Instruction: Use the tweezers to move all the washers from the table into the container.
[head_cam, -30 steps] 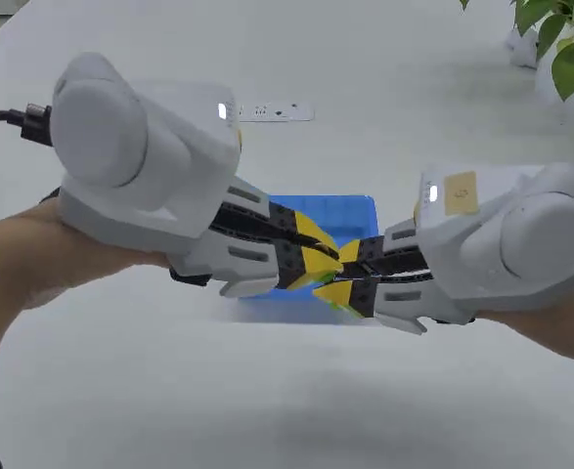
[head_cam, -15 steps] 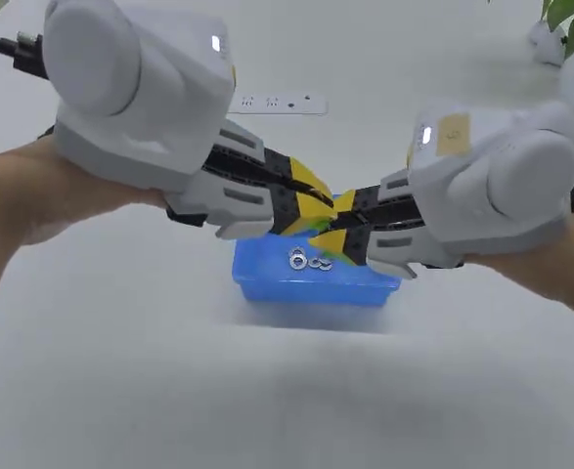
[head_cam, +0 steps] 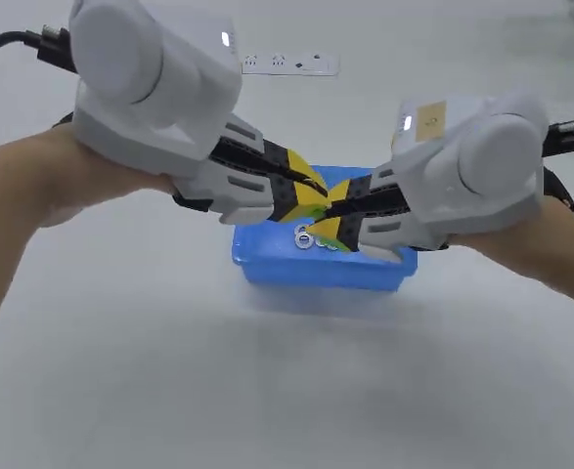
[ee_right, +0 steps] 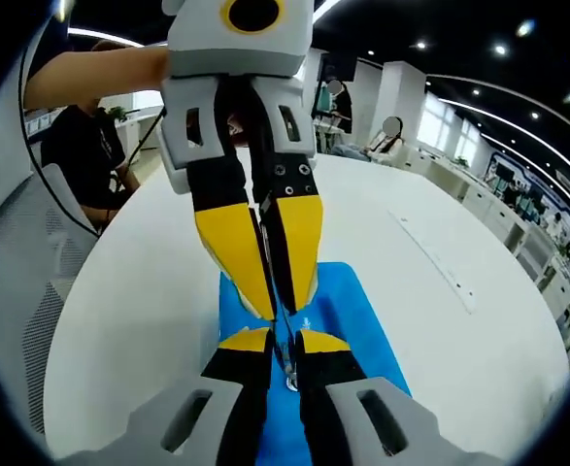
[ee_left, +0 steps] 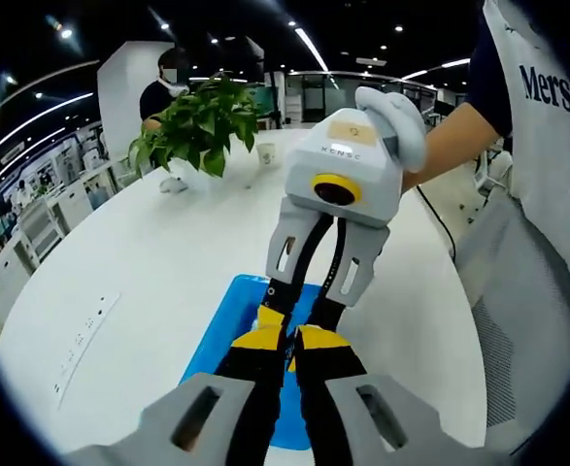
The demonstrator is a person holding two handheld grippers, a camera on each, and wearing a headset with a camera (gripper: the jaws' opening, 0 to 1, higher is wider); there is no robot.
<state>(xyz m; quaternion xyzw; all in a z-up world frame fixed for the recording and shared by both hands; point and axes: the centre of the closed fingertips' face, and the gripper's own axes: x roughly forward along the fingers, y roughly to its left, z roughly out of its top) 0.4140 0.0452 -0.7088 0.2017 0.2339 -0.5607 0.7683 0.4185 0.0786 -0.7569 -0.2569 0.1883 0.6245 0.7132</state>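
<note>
A blue container [head_cam: 267, 269] sits on the white table with several washers [head_cam: 304, 237] inside it. Above it my two grippers meet tip to tip. The left gripper [head_cam: 318, 198] comes in from the left and the right gripper [head_cam: 333, 223] from the right, both with yellow jaws pressed together. In the right gripper view a thin metal strip, the tweezers [ee_right: 287, 369], runs between my right gripper [ee_right: 285, 340] and up between the jaws of the left gripper [ee_right: 281, 291]. In the left gripper view my left gripper [ee_left: 289, 342] faces the right gripper [ee_left: 300, 311] over the container [ee_left: 217, 330].
A white power strip [head_cam: 288, 64] lies on the table beyond the container. A potted plant [ee_left: 202, 121] stands at the far side of the table, with a person [ee_left: 168, 87] behind it. The white tabletop [head_cam: 267, 391] stretches around the container.
The head camera has shifted. The grippers stay tip to tip but now sit higher over the container, so its front wall and the washers show beneath them.
</note>
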